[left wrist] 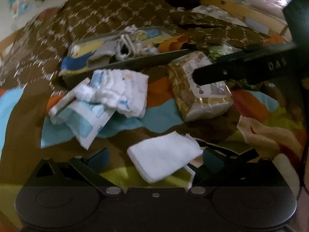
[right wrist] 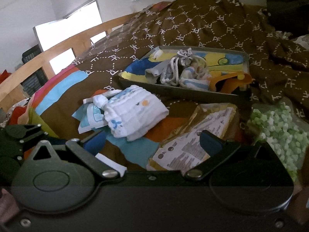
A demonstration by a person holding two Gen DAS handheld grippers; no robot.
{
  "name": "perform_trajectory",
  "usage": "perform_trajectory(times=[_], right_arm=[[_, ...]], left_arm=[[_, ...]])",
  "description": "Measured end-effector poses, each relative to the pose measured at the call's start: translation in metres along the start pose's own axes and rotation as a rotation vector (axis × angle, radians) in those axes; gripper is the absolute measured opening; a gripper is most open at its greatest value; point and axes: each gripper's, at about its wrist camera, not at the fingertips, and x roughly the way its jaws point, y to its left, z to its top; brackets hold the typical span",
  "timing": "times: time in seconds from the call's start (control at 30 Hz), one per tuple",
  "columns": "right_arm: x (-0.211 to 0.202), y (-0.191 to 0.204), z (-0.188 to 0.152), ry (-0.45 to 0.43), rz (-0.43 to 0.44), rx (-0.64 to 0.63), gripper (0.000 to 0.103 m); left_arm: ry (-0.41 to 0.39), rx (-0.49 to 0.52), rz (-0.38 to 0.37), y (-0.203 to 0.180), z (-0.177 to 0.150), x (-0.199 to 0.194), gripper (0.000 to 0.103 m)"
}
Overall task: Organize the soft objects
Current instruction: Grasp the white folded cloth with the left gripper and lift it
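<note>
A flat white cloth pad [left wrist: 164,157] lies on the bedspread between the wide-open fingers of my left gripper [left wrist: 154,160]; it touches the right finger [left wrist: 210,158]. A white quilted cloth bundle with blue print [left wrist: 117,91] lies ahead, also in the right wrist view [right wrist: 131,114]. A grey box [right wrist: 173,90] behind it holds several soft items, also seen in the left wrist view [left wrist: 123,61]. My right gripper [right wrist: 152,141] is open and empty above a gold wipes pack [right wrist: 195,135]. Its arm [left wrist: 241,67] crosses the left wrist view.
A brown patterned blanket [right wrist: 212,25] covers the back of the bed. A bag of green-white foam pieces [right wrist: 278,129] lies at right. A wooden bed rail [right wrist: 63,44] runs along the left. A cream cloth [left wrist: 270,133] lies at right.
</note>
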Motion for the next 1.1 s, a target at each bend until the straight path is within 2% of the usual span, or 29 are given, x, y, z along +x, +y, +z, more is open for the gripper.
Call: perform_trajectory(times=[0.2, 0.37, 0.4, 0.53, 0.67, 0.9, 0.97, 1.1], right_arm=[[0.018, -0.001, 0.005, 0.030, 0.064, 0.012, 0.103], [0.035, 0.007, 0.006, 0.050, 0.074, -0.055, 0.103], [0.037, 0.009, 0.007, 0.053, 0.080, -0.066, 0.103], [0.042, 0.012, 0.008, 0.057, 0.084, -0.094, 0.103], [0.044, 0.010, 0.007, 0.064, 0.088, -0.089, 0.103], [0.047, 0.009, 0.006, 0.055, 0.068, -0.080, 0.103], [0.047, 0.007, 0.006, 0.047, 0.063, -0.074, 0.103], [0.053, 0.007, 0.007, 0.044, 0.058, -0.063, 0.103]], left_arm=[[-0.013, 0.145, -0.043, -0.012, -0.002, 0.014, 0.098], [0.022, 0.140, -0.077, -0.009, -0.003, 0.027, 0.082], [0.025, 0.126, -0.086, -0.006, -0.002, 0.028, 0.081], [0.040, 0.041, -0.118, 0.004, 0.000, 0.030, 0.059], [0.055, -0.060, -0.122, 0.018, 0.003, 0.032, 0.042], [0.090, -0.283, -0.144, 0.045, 0.007, 0.033, 0.028], [0.091, -0.331, -0.129, 0.050, 0.007, 0.031, 0.018], [0.085, -0.408, -0.066, 0.059, 0.008, 0.027, 0.015]])
